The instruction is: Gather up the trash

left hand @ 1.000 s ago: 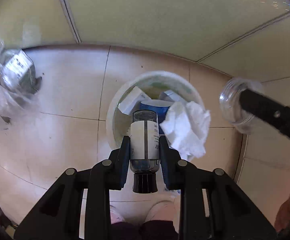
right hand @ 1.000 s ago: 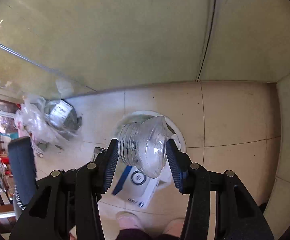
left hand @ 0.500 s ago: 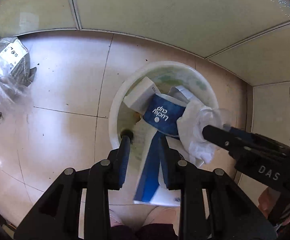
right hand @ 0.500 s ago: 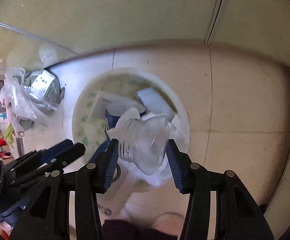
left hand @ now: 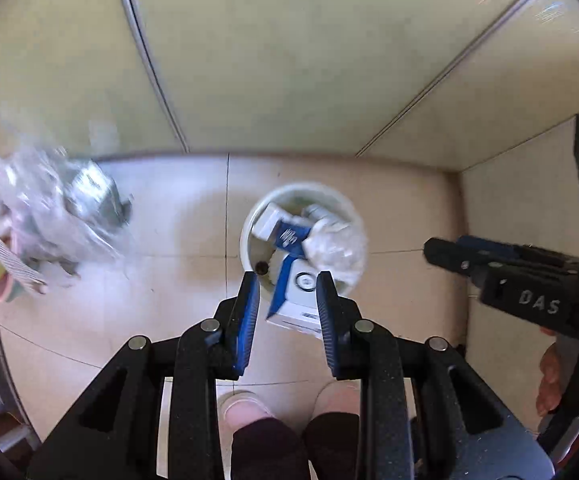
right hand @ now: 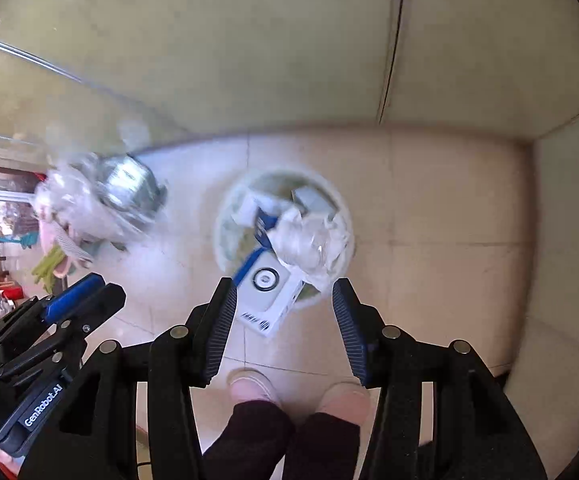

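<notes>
My left gripper (left hand: 287, 286) hangs with its jaws apart and nothing between them, and my right gripper (right hand: 283, 294) is the same, its jaws spread wider still and gripping nothing. Ahead of both and below them stands the bin (left hand: 249, 224), a pale round tub on the tiled floor (left hand: 177, 292), already heaped with trash. A white and blue box (left hand: 295, 300) leans out over the bin's near rim, its lower end showing between my left fingertips; through my right camera the same box (right hand: 267, 294) sits just beyond my left finger of that pair. Deeper in the bin lie a blue pack (left hand: 289, 236), a small white carton (left hand: 267, 222) and crumpled clear plastic and tissue (right hand: 309, 242) piled toward the right side. Off to the left of the jaws, well apart from the bin, a clear bag (left hand: 45, 216) of clutter lies on the floor, blurred. From the left camera my right gripper (left hand: 449, 250) reaches in at the right edge; from the right camera my left gripper (right hand: 89, 292) shows at lower left. My shoes (right hand: 249, 388) are directly under the jaws.
</notes>
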`<state>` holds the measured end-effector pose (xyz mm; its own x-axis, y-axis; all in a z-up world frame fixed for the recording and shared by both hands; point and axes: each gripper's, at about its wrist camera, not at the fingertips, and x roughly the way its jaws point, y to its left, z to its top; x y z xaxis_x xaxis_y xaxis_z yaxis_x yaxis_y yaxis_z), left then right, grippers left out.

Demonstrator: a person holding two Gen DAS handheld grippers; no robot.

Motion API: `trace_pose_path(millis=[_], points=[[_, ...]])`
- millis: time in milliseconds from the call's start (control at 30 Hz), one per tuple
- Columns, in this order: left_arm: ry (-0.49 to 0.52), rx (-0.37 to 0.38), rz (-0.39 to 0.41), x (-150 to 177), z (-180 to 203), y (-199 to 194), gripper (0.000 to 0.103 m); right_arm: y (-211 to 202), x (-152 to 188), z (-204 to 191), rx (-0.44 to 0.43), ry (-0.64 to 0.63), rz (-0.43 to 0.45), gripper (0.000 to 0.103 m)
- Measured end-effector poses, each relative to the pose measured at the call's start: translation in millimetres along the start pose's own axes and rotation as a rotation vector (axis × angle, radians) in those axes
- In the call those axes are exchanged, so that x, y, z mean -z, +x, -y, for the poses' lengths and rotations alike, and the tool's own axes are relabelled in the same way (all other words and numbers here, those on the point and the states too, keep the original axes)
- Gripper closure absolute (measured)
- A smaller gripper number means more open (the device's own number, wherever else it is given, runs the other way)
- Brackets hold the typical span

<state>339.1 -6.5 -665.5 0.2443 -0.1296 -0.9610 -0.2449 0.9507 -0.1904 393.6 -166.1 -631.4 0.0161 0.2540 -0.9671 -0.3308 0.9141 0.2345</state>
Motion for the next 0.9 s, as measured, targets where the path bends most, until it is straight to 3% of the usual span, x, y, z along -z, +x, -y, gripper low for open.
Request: trace_pose_path(millis=[267, 500, 700, 800, 900], points=[[0.078, -0.017, 0.24, -19.0, 61.6, -246.6, 0.076, -273.7, 8.8, -46.0, -0.014, -0.099, 0.334, 0.057], [0.077, -0.003, 0.526, 1.3, 99.6, -458.3, 0.07, -474.9, 59.7, -71.2, -0.084, -0.131, 0.635, 0.057], [0.146, 0.015, 0.718, 46.5, 116.8, -579.9, 0.066, -562.8, 124.8, -109.1, -0.085, -0.171, 0.842, 0.057], [0.185, 0.043, 0.794, 81.6, 117.2, -623.2, 0.06, -587.4, 157.2, -130.6, -0.065, -0.183, 0.919, 0.055], [0.22, 0.049, 0.844, 114.5, 118.7, -659.1, 0.046, -601.5, 189.6, -147.6, -0.041, -0.184, 0.978, 0.049]])
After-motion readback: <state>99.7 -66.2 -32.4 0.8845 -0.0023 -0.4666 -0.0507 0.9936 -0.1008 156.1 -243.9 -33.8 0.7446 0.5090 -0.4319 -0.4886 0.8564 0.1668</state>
